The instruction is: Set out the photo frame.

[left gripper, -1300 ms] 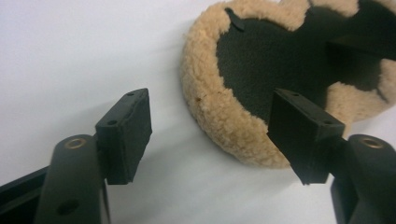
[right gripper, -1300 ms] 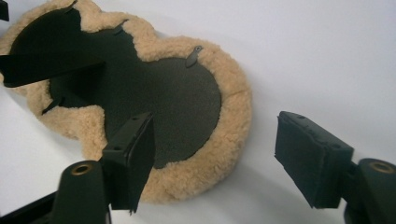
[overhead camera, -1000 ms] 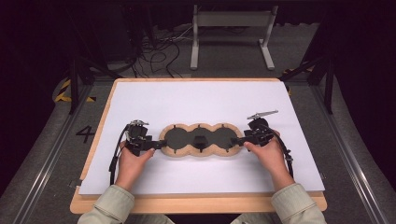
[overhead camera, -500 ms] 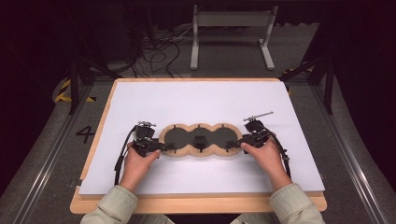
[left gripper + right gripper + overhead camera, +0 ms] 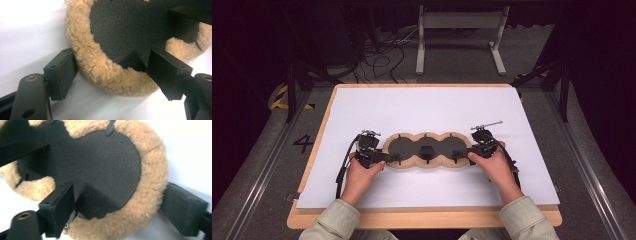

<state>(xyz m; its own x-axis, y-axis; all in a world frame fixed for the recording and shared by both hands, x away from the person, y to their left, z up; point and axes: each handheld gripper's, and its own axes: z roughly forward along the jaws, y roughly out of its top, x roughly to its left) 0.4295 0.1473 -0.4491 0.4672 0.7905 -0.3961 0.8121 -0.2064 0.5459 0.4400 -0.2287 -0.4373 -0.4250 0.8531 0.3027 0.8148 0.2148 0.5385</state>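
Observation:
A three-lobed pad (image 5: pixel 404 147) with a black face and a tan fleece rim lies flat on the white sheet (image 5: pixel 427 107). My left gripper (image 5: pixel 393 159) is at its left end and my right gripper (image 5: pixel 460 154) at its right end, each held in a hand. In the left gripper view the open left gripper (image 5: pixel 112 75) straddles the fleece rim (image 5: pixel 100 65), one jaw outside it and one over the black face. In the right gripper view the open right gripper (image 5: pixel 120 207) straddles the rim (image 5: pixel 150 182) the same way. A small black block (image 5: pixel 427 152) stands on the middle lobe.
The white sheet covers a wooden board (image 5: pixel 422 219) with bare room behind and in front of the pad. Beyond the board stand a metal frame (image 5: pixel 459 30) and floor cables (image 5: pixel 382 55). A "4" (image 5: pixel 304 144) is marked on the floor at left.
Both grippers have slid slightly inward onto the pad's two ends. The pad has stayed in place.

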